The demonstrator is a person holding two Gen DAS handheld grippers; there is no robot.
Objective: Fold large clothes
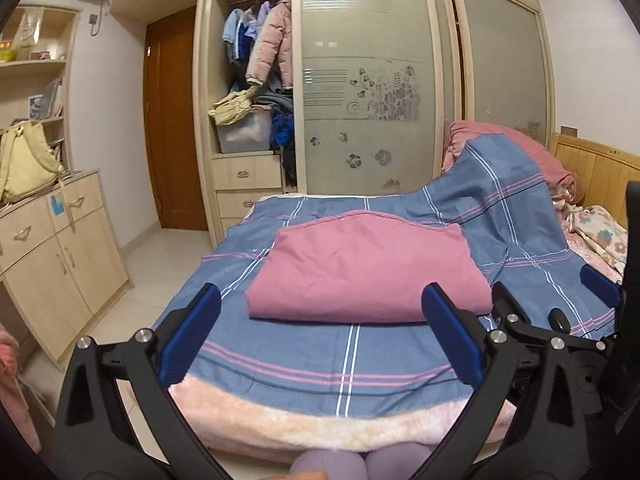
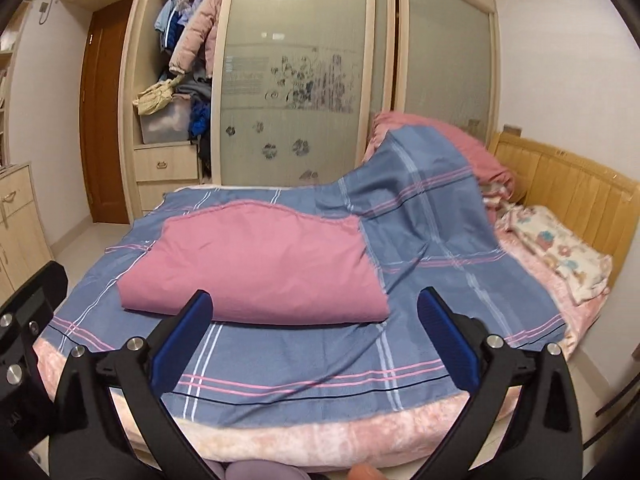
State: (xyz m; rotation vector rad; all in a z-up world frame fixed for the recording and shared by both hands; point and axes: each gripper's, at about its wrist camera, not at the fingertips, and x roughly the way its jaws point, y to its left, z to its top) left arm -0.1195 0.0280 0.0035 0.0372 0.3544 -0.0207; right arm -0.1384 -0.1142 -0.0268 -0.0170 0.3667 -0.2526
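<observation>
A pink folded cloth (image 1: 360, 268) lies on a blue plaid cover (image 1: 320, 360) spread over the bed; both also show in the right wrist view, the pink cloth (image 2: 256, 264) and the cover (image 2: 304, 364). My left gripper (image 1: 320, 304) is open and empty, held above the bed's near edge in front of the pink cloth. My right gripper (image 2: 316, 308) is open and empty, just short of the cloth's near right corner. The right gripper's body (image 1: 560, 320) shows at the right of the left wrist view.
A pink plush blanket (image 2: 320, 436) lines the bed's near edge. A pink quilt pile (image 2: 440, 136) under the raised blue cover and a floral blanket (image 2: 560, 256) lie by the wooden headboard (image 2: 572, 192). A wardrobe (image 1: 360, 80) stands behind, a cabinet (image 1: 52, 248) at left.
</observation>
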